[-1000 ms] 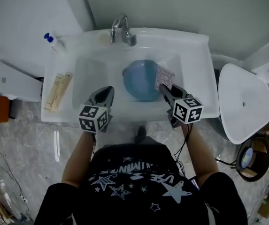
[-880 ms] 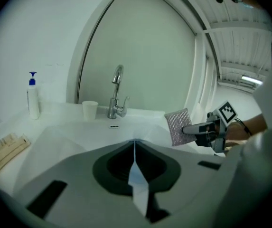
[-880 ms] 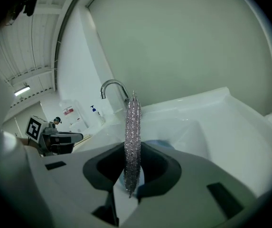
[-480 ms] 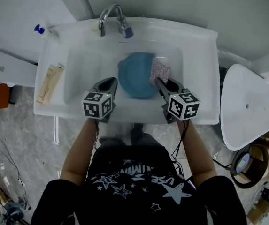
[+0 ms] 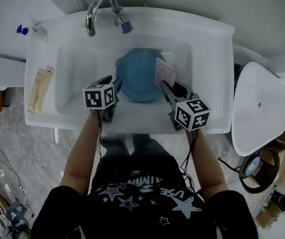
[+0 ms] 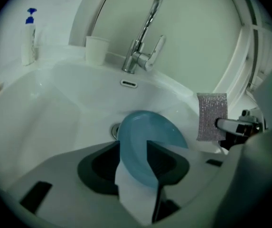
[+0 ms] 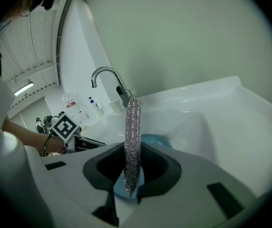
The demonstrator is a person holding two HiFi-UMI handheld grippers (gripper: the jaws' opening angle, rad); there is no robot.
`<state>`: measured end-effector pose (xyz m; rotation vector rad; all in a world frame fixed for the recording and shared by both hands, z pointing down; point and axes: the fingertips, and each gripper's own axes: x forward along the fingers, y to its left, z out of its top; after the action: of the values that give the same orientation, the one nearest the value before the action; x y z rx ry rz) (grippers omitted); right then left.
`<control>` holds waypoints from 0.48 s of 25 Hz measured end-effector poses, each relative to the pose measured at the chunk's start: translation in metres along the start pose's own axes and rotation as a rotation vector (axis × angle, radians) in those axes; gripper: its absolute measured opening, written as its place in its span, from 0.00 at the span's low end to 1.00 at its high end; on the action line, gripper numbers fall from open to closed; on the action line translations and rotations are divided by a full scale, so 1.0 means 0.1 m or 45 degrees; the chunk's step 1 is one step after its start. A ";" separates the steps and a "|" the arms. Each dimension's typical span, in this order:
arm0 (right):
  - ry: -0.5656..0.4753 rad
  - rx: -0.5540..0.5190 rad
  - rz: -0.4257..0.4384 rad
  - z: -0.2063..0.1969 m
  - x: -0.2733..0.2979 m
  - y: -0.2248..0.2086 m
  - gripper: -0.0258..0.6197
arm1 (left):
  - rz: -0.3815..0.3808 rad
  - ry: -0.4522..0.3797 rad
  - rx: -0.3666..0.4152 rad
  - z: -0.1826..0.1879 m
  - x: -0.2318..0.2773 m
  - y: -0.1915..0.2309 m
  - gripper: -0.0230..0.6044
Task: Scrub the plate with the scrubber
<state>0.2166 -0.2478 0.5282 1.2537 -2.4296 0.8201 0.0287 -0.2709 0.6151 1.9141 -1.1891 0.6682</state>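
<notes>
A blue plate (image 5: 138, 81) leans tilted in the white sink (image 5: 209, 59), over the drain. My left gripper (image 5: 114, 85) is at the plate's left rim. Its jaws have just been opening, and in the left gripper view (image 6: 133, 148) they stand apart with the plate's (image 6: 150, 134) near rim between them. My right gripper (image 5: 162, 86) is shut on a silvery mesh scrubber (image 5: 165, 72), held upright by the plate's right edge. The scrubber (image 7: 132, 137) hangs edge-on between those jaws, with the plate (image 7: 155, 140) just behind it.
A chrome faucet (image 5: 102, 9) rises at the back of the sink. A white cup (image 6: 97, 50) and a blue-capped bottle (image 6: 29, 32) stand on the back ledge. Wooden pieces (image 5: 39, 88) lie on the left ledge. A white lid (image 5: 259, 108) sits to the right.
My left gripper has dropped forward into the basin, up to the plate's left rim. The right gripper with the scrubber has sunk a little toward the plate's right side.
</notes>
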 end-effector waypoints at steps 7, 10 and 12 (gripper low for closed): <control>0.022 0.022 -0.011 -0.05 0.09 -0.13 0.17 | 0.045 0.130 -0.052 -0.11 0.36 0.15 0.32; 0.032 0.019 -0.006 -0.07 0.12 -0.14 0.17 | 0.066 0.159 -0.073 -0.17 0.44 0.21 0.34; 0.039 0.026 -0.003 -0.09 0.13 -0.15 0.17 | 0.057 0.172 -0.127 -0.22 0.50 0.23 0.35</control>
<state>0.2208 -0.2580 0.5467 1.2419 -2.4017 0.8591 0.0280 -0.2838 0.6727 1.7364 -1.1609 0.7359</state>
